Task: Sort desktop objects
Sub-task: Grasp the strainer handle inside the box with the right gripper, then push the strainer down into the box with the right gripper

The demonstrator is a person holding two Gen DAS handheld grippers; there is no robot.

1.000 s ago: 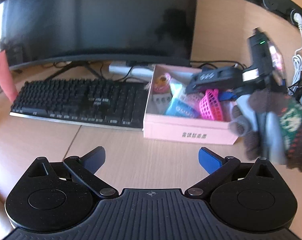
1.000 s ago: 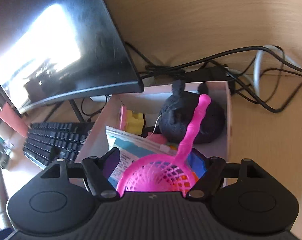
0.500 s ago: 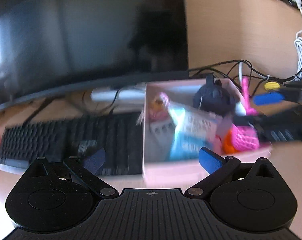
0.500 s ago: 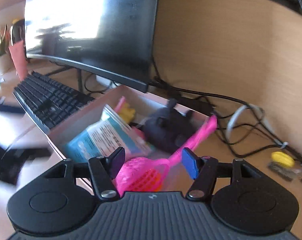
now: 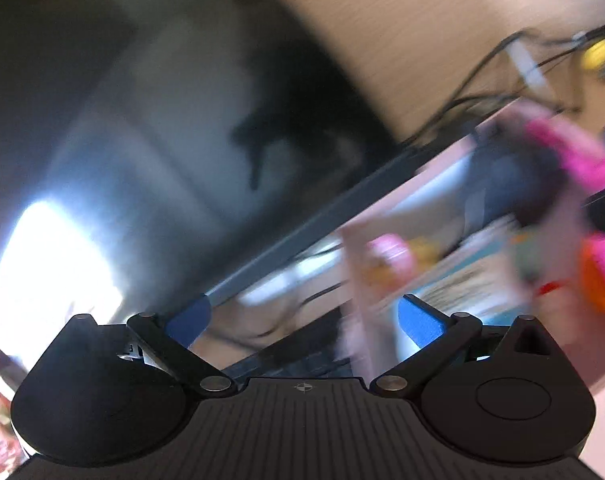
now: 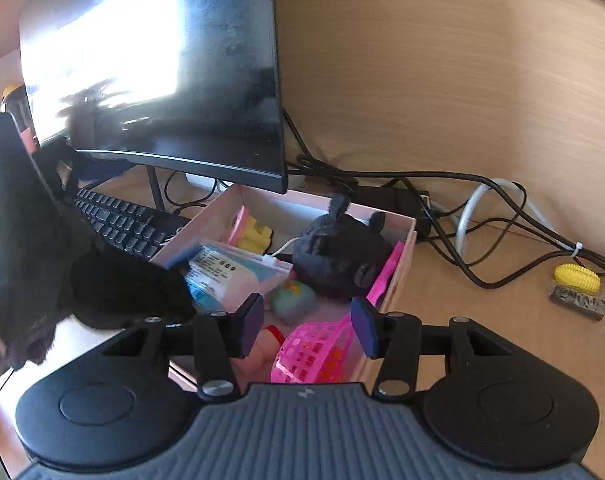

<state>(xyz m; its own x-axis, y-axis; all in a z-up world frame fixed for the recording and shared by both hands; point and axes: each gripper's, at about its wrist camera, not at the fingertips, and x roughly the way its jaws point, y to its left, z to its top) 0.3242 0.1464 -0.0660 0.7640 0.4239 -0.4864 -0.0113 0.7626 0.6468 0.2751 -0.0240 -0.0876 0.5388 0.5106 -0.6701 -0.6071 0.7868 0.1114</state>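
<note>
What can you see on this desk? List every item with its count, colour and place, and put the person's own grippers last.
Box: 1, pink, beside the keyboard, under the monitor's corner.
Plush: 1, black, in the box at the back.
Scoop: 1, pink mesh, in the box, front corner.
Packet: 1, white and blue, in the box.
Ball: 1, greenish, in the box.
Monitor: 1, black, behind the box.
Keyboard: 1, black, left of the box.
Cables: several, black and white, along the wall.
Yellow toy: 1, on the desk, far right.
Right gripper: 1, black with blue pads, closing, empty, above the scoop.
Left gripper: 1, black with blue pads, open, empty.
</note>
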